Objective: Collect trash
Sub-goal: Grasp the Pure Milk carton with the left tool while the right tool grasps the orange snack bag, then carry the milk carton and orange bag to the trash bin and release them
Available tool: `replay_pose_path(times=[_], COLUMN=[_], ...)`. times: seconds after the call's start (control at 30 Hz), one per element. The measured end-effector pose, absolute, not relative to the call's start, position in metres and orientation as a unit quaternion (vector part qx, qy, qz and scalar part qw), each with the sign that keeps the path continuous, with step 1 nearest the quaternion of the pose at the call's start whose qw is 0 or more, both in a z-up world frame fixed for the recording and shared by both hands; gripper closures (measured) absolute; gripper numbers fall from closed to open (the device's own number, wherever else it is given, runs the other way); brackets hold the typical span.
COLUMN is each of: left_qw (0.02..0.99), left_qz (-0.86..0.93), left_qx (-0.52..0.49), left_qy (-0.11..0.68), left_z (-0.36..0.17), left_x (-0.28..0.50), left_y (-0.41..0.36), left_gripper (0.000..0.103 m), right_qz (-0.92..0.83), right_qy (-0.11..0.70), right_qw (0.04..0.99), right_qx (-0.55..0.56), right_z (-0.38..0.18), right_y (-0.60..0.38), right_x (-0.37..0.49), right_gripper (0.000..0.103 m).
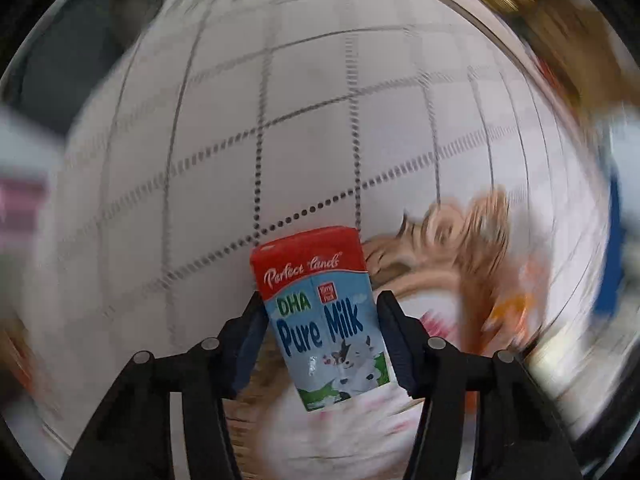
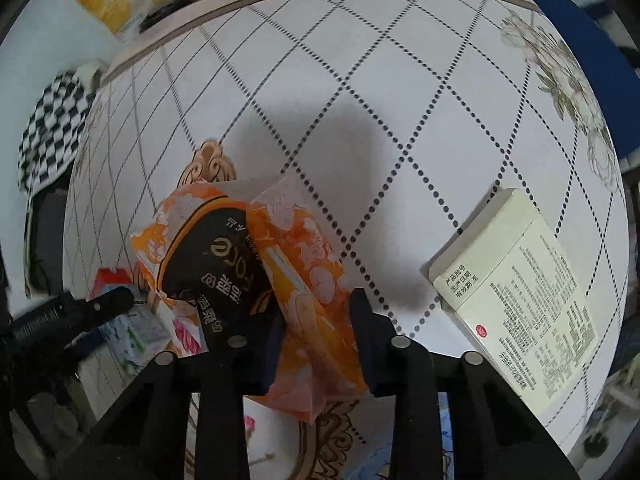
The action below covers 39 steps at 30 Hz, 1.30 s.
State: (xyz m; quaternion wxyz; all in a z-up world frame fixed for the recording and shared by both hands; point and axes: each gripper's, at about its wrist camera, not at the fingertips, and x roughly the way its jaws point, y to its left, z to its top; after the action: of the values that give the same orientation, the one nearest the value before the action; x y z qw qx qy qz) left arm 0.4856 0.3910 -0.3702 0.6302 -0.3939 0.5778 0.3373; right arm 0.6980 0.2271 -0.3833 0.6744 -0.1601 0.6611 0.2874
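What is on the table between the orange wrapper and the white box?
Nothing: the right wrist view shows only bare checked tablecloth between the orange wrapper and white box.

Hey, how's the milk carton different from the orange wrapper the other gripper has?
The milk carton is a firm, boxy pack in red and blue; the orange wrapper is a soft, crumpled packet with a black panel. The carton sits between the left gripper's jaws with a sliver of space on one side; the wrapper is squeezed in the right gripper. Both are over the round table.
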Motion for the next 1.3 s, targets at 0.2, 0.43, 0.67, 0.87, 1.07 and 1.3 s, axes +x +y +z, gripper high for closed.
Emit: replay_pose_path(times=[0.2, 0.43, 0.67, 0.87, 1.07, 1.3], left_qw=[0.647, 0.659, 0.664, 0.673, 0.694, 0.733], left_qz=[0.311, 0.334, 0.353, 0.373, 0.385, 0.374], left_qx=[-0.294, -0.321, -0.288, -0.26, -0.247, -0.234], left_qy=[0.63, 0.592, 0.592, 0.584, 0.555, 0.518], left_z=[-0.376, -0.372, -0.356, -0.333, -0.304, -0.258], left_x=[0.465, 0.441, 0.407, 0.384, 0.388, 0.344], left_y=[0.367, 0.366, 0.339, 0.325, 0.294, 0.276], left_gripper=[0.051, 0.058, 0.058, 0.058, 0.058, 0.058], right_qz=[0.329, 0.364, 0.357, 0.342, 0.334, 0.334], right_qy=[0.667, 0.628, 0.621, 0.591, 0.562, 0.539], right_qw=[0.645, 0.663, 0.65, 0.675, 0.71, 0.743], right_qx=[-0.177, -0.181, -0.254, -0.279, -0.263, -0.214], right_z=[-0.371, -0.349, -0.386, -0.394, -0.365, -0.296], right_y=[0.231, 0.253, 0.295, 0.299, 0.284, 0.213], right_x=[0.677, 0.672, 0.642, 0.618, 0.587, 0.544], right_gripper=[0.016, 0.01, 0.012, 0.089, 0.093, 0.093])
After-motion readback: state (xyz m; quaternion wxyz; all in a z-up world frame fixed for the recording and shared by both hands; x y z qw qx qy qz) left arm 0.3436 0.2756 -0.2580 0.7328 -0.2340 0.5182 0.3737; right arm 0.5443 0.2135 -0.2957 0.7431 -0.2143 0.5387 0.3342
